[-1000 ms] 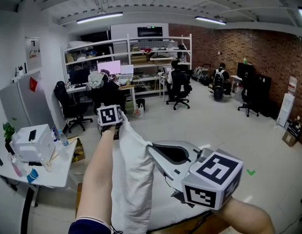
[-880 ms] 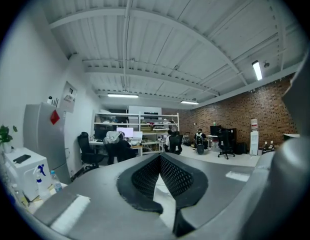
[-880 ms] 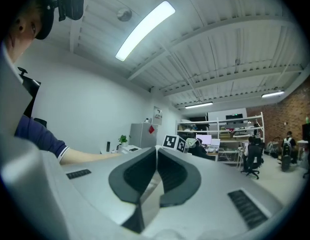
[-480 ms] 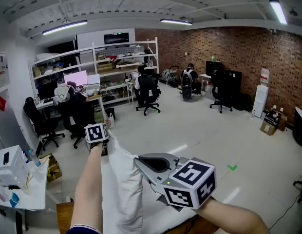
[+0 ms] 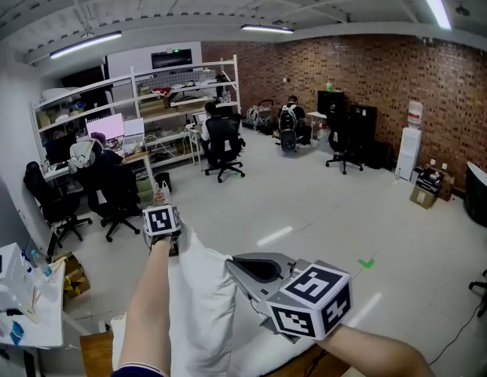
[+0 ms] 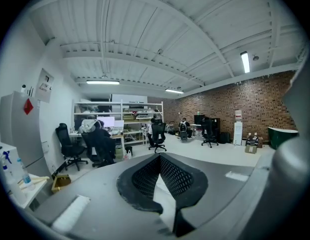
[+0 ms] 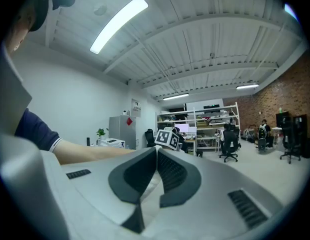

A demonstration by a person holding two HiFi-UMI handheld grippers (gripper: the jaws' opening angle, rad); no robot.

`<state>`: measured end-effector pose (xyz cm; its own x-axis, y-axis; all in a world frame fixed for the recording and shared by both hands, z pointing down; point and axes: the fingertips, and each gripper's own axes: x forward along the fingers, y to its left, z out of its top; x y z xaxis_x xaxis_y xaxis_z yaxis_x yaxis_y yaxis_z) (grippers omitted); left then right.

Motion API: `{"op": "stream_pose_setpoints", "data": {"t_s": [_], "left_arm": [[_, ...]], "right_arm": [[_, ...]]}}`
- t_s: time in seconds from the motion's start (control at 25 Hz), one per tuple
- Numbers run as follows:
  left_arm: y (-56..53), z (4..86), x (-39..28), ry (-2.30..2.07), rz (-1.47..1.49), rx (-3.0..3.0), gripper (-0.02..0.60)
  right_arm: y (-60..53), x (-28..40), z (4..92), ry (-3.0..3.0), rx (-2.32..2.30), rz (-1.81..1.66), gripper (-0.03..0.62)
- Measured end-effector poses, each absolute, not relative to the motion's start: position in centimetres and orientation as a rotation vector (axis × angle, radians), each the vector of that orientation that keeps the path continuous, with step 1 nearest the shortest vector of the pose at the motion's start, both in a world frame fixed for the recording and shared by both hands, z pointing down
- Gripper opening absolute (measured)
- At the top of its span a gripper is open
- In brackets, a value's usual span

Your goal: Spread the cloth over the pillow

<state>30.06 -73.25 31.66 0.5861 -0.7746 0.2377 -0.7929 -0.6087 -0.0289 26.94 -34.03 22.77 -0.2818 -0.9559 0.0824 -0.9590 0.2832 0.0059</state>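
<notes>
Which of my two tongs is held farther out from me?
The left tongs, at the end of the outstretched arm; the right tongs sit close under the head camera. Both are shut on the white cloth.

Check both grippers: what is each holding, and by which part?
Both are shut on the cloth at its top edge: the left gripper at the far end, the right gripper at the near end. The cloth hangs between them.
</notes>
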Motion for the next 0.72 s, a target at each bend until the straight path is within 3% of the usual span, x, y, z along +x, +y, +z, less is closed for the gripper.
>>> {"op": "stream_pose_setpoints", "data": {"t_s": [0.72], "left_arm": [[-68.3,40.5,47.8,-1.103,0.511,2.811,0.003]], "right_arm": [[-29.7,40.2,30.0,-2.18,2.101,0.22,0.008]]}}
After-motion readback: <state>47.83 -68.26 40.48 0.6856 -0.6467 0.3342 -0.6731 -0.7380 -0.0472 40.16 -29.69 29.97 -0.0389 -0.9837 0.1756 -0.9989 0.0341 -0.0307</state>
